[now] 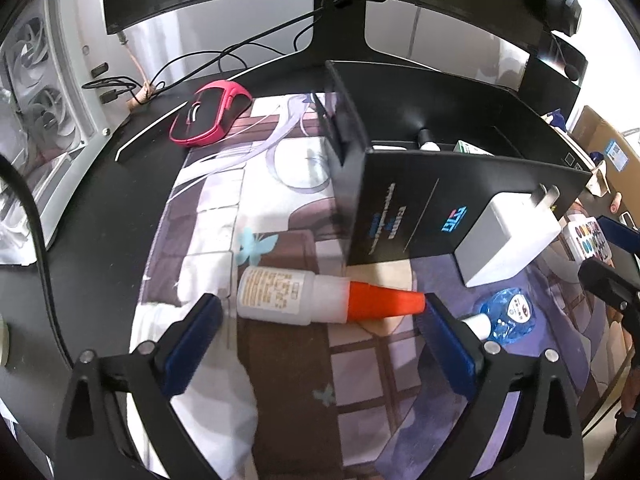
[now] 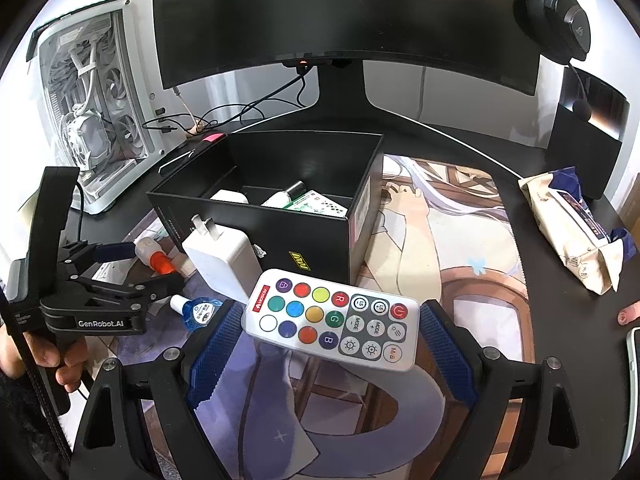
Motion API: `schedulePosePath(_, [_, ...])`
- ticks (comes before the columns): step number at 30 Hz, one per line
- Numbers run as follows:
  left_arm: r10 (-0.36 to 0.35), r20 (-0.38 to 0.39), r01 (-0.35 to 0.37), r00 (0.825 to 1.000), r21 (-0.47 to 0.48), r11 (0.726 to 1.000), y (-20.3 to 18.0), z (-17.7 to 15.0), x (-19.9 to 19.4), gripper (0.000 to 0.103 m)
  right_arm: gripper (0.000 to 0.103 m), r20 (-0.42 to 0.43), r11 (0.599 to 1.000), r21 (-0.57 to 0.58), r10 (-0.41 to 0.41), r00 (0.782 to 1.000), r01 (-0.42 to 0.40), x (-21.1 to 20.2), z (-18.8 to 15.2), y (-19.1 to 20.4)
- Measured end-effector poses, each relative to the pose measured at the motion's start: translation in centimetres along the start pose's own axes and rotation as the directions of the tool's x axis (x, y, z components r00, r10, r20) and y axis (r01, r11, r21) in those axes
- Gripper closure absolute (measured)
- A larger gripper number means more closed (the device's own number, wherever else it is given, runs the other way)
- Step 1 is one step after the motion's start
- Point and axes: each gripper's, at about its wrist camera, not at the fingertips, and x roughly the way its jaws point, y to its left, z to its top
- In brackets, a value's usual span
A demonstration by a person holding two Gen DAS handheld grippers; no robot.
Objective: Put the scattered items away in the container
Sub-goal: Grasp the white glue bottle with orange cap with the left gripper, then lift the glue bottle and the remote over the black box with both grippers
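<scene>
Black worktop (image 2: 460, 136) under a curved monitor carries a printed desk mat (image 2: 440, 240), and on it stands our landmark, the black box (image 2: 304, 236) that serves as the container. We hold both pairs of fingers spread wide and gripping nothing. The left gripper (image 1: 320, 316) brackets the white bottle with the orange cap (image 1: 320, 300), which lies on its side just in front of the box; the cap tip sits right at one blue pad (image 1: 448, 328), while the other pad stands clear of the bottle's base. We judge that closing along the bottle's length could squirt it out sideways or tip it, since the tapered cap gives a poor seat. The right gripper (image 2: 328, 332) brackets the remote with coloured buttons (image 2: 332, 320), also in front of the box; it lies aslant between the pads, so a squeeze may twist it or press buttons. A white charger (image 2: 224, 256) leans against the box's front wall beside both targets, and a small blue dropper bottle (image 2: 198, 310) lies near it; either could be knocked while we lift. The two grippers work close together in front of the box, so they might collide.
</scene>
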Motion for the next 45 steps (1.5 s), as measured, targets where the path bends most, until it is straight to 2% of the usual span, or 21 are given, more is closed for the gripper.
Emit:
schedulePosePath(4, [0.01, 0.009, -0.01, 1.0, -0.016, 1.0, 0.2, -0.5, -0.1, 0.0, 0.013, 0.004, 1.0, 0.003, 0.0, 1.0, 0.0, 0.0, 0.0, 0.0])
schedulePosePath(6, [-0.001, 0.017, 0.002, 1.0, -0.01, 1.0, 0.3, -0.6, -0.2, 0.003, 0.013, 0.003, 1.0, 0.001, 0.004, 1.0, -0.004, 0.0, 0.0, 0.1])
schedulePosePath(8, [-0.015, 0.032, 0.015, 0.999, 0.006, 1.0, 0.2, -0.6, -0.4, 0.016, 0.013, 0.003, 1.0, 0.0, 0.005, 1.0, -0.005, 0.0, 0.0, 0.1])
schedulePosePath(9, [-0.021, 0.032, 0.02, 0.999, 0.014, 1.0, 0.2, -0.6, -0.5, 0.017, 0.013, 0.002, 1.0, -0.001, 0.007, 1.0, -0.007, 0.0, 0.0, 0.2])
schedulePosePath(26, [-0.056, 0.034, 0.055, 0.998, 0.051, 0.997, -0.2, -0.7, -0.9, 0.017, 0.013, -0.005, 1.0, -0.006, 0.009, 1.0, -0.009, 0.1, -0.2, 0.3])
schedulePosePath(45, [-0.065, 0.104, 0.06, 0.992, 0.06, 0.996, 0.0, 0.3, -3.7, 0.017, 0.013, 0.018, 0.999, -0.044, 0.004, 1.0, -0.003, -1.2, 0.4, 1.2])
